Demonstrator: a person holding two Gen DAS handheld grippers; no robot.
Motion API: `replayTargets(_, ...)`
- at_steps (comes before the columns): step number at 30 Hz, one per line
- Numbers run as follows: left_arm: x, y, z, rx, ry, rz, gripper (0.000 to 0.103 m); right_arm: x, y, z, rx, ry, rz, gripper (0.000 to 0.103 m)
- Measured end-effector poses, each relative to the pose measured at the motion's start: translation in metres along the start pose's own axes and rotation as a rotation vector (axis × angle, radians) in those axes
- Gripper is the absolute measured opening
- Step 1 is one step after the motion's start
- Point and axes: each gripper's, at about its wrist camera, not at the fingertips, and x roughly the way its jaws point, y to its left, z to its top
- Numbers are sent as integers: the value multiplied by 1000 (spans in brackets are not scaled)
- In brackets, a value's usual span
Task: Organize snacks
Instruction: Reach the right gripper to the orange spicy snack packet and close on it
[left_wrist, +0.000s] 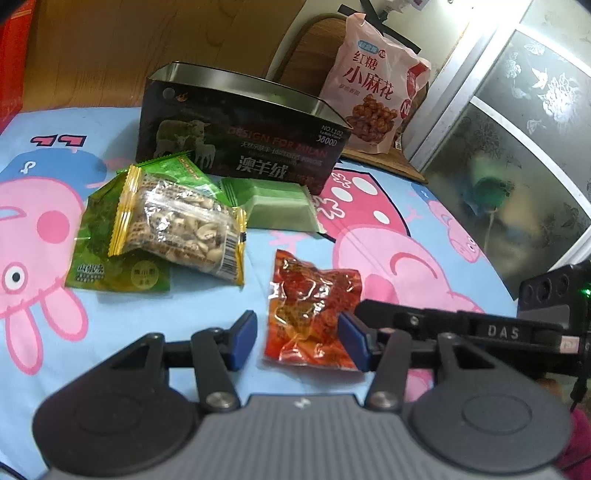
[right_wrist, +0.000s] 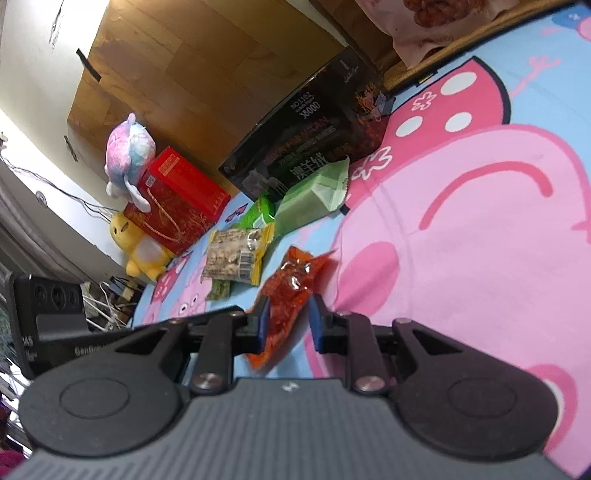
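A red snack packet (left_wrist: 310, 314) lies on the blue cartoon sheet (left_wrist: 207, 295). My left gripper (left_wrist: 299, 339) stands open around it: the right pad touches the packet's edge and the left pad is apart from it. From the right comes the body of my right gripper (left_wrist: 480, 328). In the right wrist view my right gripper (right_wrist: 289, 319) is narrow, and the red packet (right_wrist: 291, 291) fills the gap between its blue pads. Behind stands an open black tin box (left_wrist: 240, 144). In front of it lie a peanut packet (left_wrist: 184, 229), green packets (left_wrist: 110, 266) and a pale green packet (left_wrist: 277, 206).
A large pink snack bag (left_wrist: 376, 85) leans on a wooden chair behind the box. A frosted glass door (left_wrist: 517, 147) runs along the right. A red gift box (right_wrist: 177, 199) and two plush toys (right_wrist: 127, 155) sit at the sheet's far left edge.
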Motion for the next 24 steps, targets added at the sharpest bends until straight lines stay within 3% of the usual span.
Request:
replayTargets(8,-1,-7,-4,22,-8,38,47,12,3,5,-6,4,8,26)
replayTargets(11,-2,-6,-5,21,-16,60,36,13,5,3,-10,-3,3,25)
replayTargets(13,-2,-3,-5,11,-12,65,19,16,7,1,-15,25,13,21)
replayTargets(14,-2,-1,-6,3,-15,65,18,18,8,0,-11,34,18,18)
replayTargets(18,-9,4,-9,-15,-30,5,15,20,11,-5,21,58,68,12)
replayTargets(24,-26,6,-2,-34,-85,-40,13,15,24,1,43,31,119,12)
